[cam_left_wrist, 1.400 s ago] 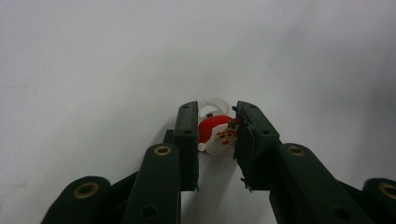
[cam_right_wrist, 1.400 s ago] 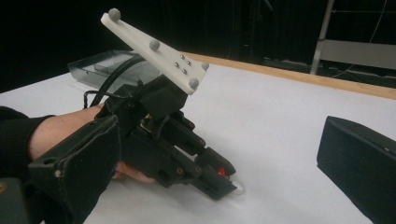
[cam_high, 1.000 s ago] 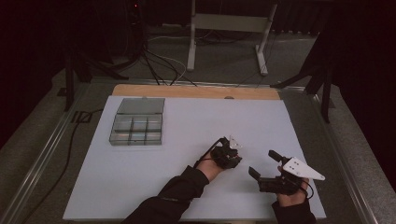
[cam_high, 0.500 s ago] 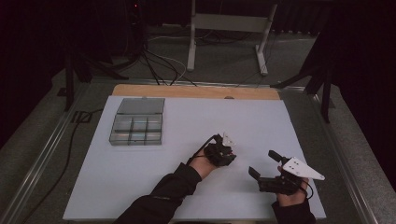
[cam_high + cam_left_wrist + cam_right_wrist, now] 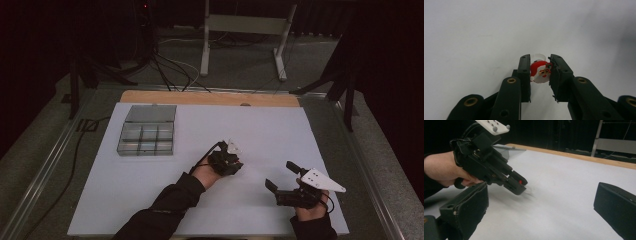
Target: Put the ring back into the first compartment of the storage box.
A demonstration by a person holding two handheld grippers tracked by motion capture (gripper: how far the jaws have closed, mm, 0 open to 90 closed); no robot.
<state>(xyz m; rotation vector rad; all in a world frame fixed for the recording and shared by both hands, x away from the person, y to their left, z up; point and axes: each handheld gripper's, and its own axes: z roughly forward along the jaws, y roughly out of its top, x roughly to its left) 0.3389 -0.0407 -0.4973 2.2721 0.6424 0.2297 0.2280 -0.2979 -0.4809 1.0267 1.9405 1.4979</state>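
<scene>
At the far left of the white table sheet (image 5: 125,200) sits a clear plastic compartment box (image 5: 146,136), its lid (image 5: 150,113) tipped open at the back, well apart from both hands.

Next, near the middle of the sheet, comes the left gripper (image 5: 231,161), held in the person's left hand (image 5: 206,175) with a dark sleeve (image 5: 165,210) trailing toward the bottom edge. In the left gripper view its two black jaws are clamped on a small Santa Claus ring (image 5: 541,72) (red hat, white beard, a sprig of holly at the brim), pressing its flat face from both sides; a bit of the clear band shows behind the head. The ring hangs between the jaw tips above the bare white sheet (image 5: 474,37). The right gripper view shows the same gripper (image 5: 520,186) from the side, angled down toward the sheet, with a red speck (image 5: 520,181) at its tips.

Furthest right, near the front edge of the sheet, is the right gripper (image 5: 282,176) with its grey three-cornered plate on top. Its jaws stand wide apart with nothing between them, and the padded black jaws frame bare table in its own view.
</scene>
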